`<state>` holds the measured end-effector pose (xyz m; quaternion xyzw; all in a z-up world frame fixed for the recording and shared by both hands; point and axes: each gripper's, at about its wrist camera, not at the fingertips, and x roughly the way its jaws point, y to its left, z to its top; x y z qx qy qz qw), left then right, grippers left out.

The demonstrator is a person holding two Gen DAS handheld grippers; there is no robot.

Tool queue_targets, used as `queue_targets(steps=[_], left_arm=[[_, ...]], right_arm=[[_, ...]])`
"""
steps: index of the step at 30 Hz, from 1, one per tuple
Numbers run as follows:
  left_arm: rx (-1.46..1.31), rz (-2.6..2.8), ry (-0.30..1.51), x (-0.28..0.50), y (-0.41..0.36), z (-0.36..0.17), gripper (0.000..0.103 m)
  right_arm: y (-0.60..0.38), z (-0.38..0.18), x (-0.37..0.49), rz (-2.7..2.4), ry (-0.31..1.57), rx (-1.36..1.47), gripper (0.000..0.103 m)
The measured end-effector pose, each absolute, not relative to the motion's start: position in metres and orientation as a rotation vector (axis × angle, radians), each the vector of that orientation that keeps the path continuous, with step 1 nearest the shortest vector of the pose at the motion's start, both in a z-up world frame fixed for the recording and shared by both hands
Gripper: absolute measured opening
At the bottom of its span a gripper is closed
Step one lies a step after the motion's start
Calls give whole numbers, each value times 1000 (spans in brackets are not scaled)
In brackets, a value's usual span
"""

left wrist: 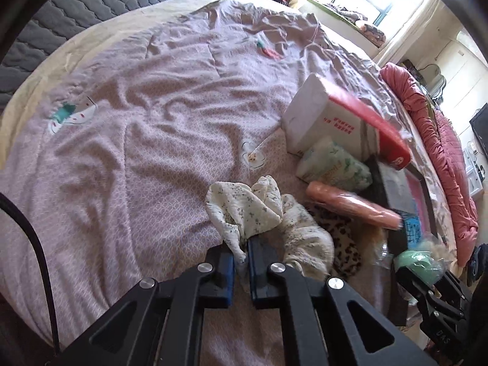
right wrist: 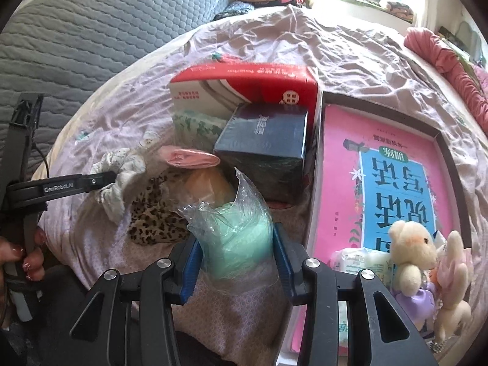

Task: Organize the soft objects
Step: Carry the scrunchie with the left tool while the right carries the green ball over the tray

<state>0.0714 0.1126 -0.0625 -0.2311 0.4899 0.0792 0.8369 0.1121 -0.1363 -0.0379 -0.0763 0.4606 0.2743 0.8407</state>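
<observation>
My left gripper (left wrist: 241, 256) is shut on a white floral cloth (left wrist: 244, 207), pinching its lower edge above the bed; the cloth also shows in the right wrist view (right wrist: 122, 167). My right gripper (right wrist: 238, 259) is shut on a mint green soft item in a clear plastic bag (right wrist: 238, 238), also seen in the left wrist view (left wrist: 421, 265). A leopard-print cloth (right wrist: 152, 216) and a pink rolled cloth (right wrist: 189, 157) lie between them. A cream plush bear (right wrist: 411, 250) sits at the right.
A red and white tissue pack (right wrist: 244, 88), a green-patterned pack (right wrist: 195, 125) and a dark box (right wrist: 265, 143) stand behind the cloths. A tray with a pink book (right wrist: 381, 158) lies right. The pink bedsheet (left wrist: 137, 137) stretches left; a grey headboard (right wrist: 91, 30) is beyond.
</observation>
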Motion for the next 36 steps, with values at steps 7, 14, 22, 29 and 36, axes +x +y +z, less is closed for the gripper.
queue_targets(steps=[7,14,22,29,36], left_arm=[[-450,149,1011,58,96,-34,7],[-435,135,970,45,85,-10,7],[-430,148,924,31,90,17,7],[-393,107,891,24,69,43,7],[-380,48,877,25,42,60,7]], right_arm=[[-143,-21,104,587,941,-128,45],[-154,-4,96,581,909,-90,45],[-162,13,89,585,868,-56,45],[-176,31,86,581,834,-11,45],[-195,47,82,571,804,40,45]])
